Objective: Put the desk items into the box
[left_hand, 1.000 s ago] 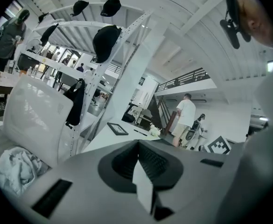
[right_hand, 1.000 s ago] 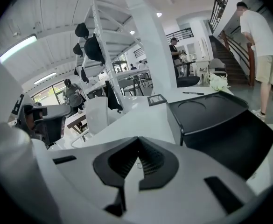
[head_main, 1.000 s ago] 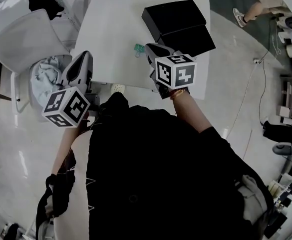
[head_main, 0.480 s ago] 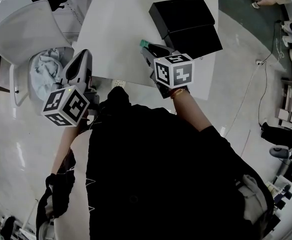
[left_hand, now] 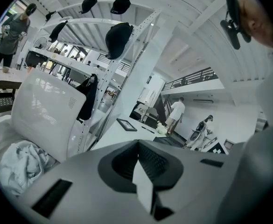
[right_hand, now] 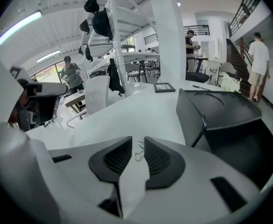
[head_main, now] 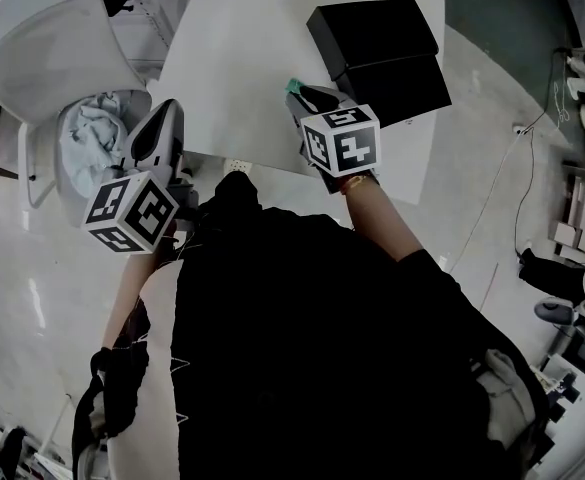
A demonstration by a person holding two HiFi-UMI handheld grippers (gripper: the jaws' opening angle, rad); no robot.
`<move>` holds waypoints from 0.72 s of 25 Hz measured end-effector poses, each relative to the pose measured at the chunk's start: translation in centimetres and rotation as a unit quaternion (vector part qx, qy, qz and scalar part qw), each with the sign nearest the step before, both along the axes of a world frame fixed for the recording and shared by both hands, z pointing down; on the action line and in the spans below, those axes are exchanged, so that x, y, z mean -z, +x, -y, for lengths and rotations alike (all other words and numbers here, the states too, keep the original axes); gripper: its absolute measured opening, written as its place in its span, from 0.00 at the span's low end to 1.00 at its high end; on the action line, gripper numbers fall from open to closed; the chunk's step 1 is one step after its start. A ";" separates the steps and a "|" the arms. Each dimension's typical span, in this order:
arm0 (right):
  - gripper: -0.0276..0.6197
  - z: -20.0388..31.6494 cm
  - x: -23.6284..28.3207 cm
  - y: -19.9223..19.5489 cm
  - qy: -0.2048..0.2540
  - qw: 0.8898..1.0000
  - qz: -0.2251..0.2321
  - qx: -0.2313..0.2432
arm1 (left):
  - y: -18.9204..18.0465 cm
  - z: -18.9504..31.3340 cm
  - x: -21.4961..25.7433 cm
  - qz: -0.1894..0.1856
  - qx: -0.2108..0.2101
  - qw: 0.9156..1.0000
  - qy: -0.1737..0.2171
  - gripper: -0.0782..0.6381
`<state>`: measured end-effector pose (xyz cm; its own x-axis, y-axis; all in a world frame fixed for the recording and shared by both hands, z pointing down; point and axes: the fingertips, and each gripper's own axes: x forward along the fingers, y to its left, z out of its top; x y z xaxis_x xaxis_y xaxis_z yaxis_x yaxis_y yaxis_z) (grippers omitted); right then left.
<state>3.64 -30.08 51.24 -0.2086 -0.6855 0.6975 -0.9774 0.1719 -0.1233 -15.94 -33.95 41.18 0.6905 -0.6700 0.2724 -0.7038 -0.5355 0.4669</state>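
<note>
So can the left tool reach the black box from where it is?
Probably not. The left tool hangs by the table's left edge, near the chair, while the black box sits across the table beyond the right tool, with a clip between its jaws.

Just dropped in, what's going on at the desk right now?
A person is working with two handheld grippers at a white table. The right gripper holds a green binder clip between its jaws, above the table and just beside the open black box; the clip is not in the box yet. The left gripper is shut on nothing and hangs off the table's near-left edge, by a white chair.
</note>
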 end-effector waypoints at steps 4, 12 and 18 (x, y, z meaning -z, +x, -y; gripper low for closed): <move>0.18 0.3 -0.2 0.0 -0.002 0.999 -0.042 0.019 | -0.1 0.2 -0.3 -0.002 0.000 1.000 -0.003 0.12; 0.16 0.6 -0.4 -0.3 -0.007 0.996 -0.081 0.045 | -0.4 0.5 -0.4 -0.006 0.006 1.000 -0.008 0.12; 0.15 0.7 -0.5 -0.8 -0.007 0.991 -0.114 0.063 | -0.8 0.5 -0.6 -0.007 0.010 1.000 -0.010 0.12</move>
<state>2.85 -30.79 51.78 -0.1290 -0.6542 0.7452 -0.9508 0.2949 0.0943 -16.74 -34.43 41.77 0.6802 -0.6787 0.2771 -0.7083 -0.5109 0.4871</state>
